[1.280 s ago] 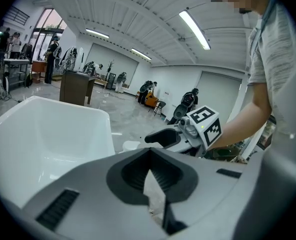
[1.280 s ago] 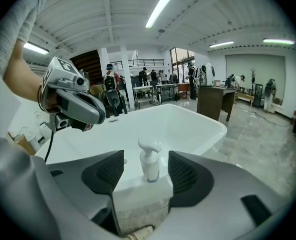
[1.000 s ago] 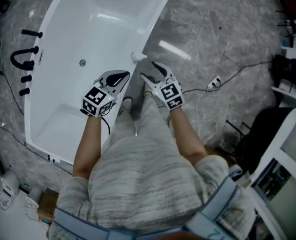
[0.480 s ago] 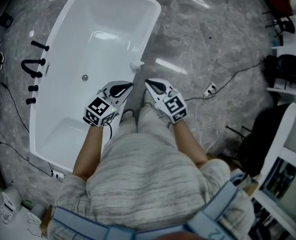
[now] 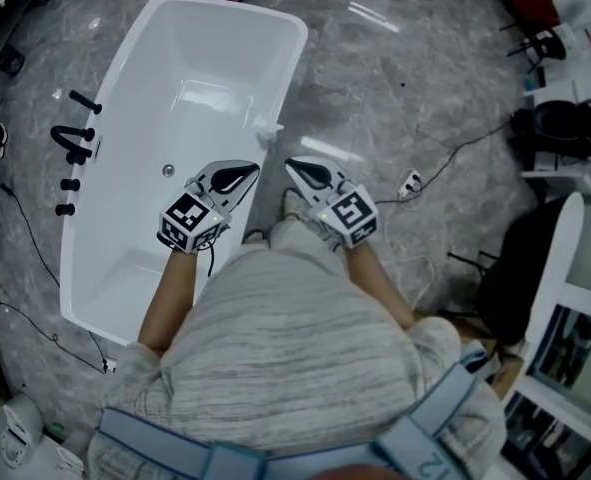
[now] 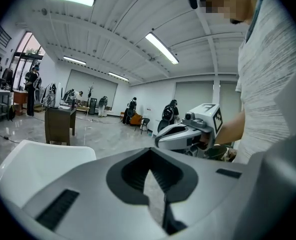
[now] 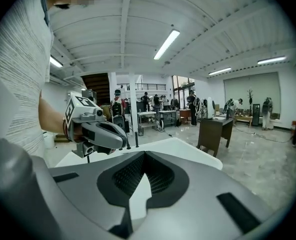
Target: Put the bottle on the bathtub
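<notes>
A small white bottle [image 5: 269,131] stands on the right rim of the white bathtub [image 5: 125,98] in the head view, free of both grippers. My left gripper [image 5: 252,168] hangs over the tub's right edge, a little short of the bottle, jaws shut and empty. My right gripper [image 5: 291,164] hovers over the floor just right of the rim; its jaws have just been closing and are shut with nothing between them. The left gripper view shows its own shut jaws [image 6: 149,168] and the right gripper [image 6: 188,133]. The right gripper view shows its shut jaws [image 7: 143,173] and the left gripper [image 7: 95,131].
Black faucet fittings [image 5: 70,148] sit on the tub's left rim. A cable and power strip [image 5: 410,182] lie on the marble floor to the right, with a dark chair [image 5: 520,258] beyond. A dark desk [image 7: 215,131] and several people stand far off.
Both grippers have drawn back from the bottle and risen toward the person. The right jaws, wide beside the bottle a second ago, have shut. The bottle stays on the rim.
</notes>
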{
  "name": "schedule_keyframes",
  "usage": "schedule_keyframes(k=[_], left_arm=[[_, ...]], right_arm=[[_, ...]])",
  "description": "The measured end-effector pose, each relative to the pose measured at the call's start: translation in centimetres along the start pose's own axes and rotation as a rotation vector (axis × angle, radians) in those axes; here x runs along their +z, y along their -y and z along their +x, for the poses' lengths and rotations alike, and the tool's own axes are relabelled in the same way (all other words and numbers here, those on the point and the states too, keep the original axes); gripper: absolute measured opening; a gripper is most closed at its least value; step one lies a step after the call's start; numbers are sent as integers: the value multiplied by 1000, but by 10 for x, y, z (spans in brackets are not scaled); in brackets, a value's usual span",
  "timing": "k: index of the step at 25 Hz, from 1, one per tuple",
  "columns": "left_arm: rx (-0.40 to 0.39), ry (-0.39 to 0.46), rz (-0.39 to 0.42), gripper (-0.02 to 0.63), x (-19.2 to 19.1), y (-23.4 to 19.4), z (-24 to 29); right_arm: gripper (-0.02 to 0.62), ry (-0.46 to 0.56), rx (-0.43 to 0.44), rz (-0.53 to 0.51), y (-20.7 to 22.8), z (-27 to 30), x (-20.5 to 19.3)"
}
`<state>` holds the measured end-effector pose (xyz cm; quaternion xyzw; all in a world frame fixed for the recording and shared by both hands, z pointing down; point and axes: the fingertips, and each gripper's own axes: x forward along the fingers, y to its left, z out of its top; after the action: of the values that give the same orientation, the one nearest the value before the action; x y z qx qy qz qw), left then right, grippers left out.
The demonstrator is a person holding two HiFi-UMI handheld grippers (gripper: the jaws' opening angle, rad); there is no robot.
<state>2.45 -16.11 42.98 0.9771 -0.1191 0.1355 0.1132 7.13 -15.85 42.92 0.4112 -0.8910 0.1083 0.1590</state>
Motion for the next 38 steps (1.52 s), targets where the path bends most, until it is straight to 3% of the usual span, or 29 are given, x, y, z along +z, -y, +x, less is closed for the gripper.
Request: schedule_keyframes(k=[12,15,27,38], left_arm=[[1,63,74,5,18,22,-45],[3,71,73,3,18,24,-51],[1,81,78,3,12,28,-54],[-15,99,80,3,15,30,-48]], right_arm=[[3,106,-82,-9,-21,-40,36],[3,114,-54,-62,-29,-40,44],[3,111,47,-83,-64,-22,57],[3,124,33,-68,-63,-16,56]])
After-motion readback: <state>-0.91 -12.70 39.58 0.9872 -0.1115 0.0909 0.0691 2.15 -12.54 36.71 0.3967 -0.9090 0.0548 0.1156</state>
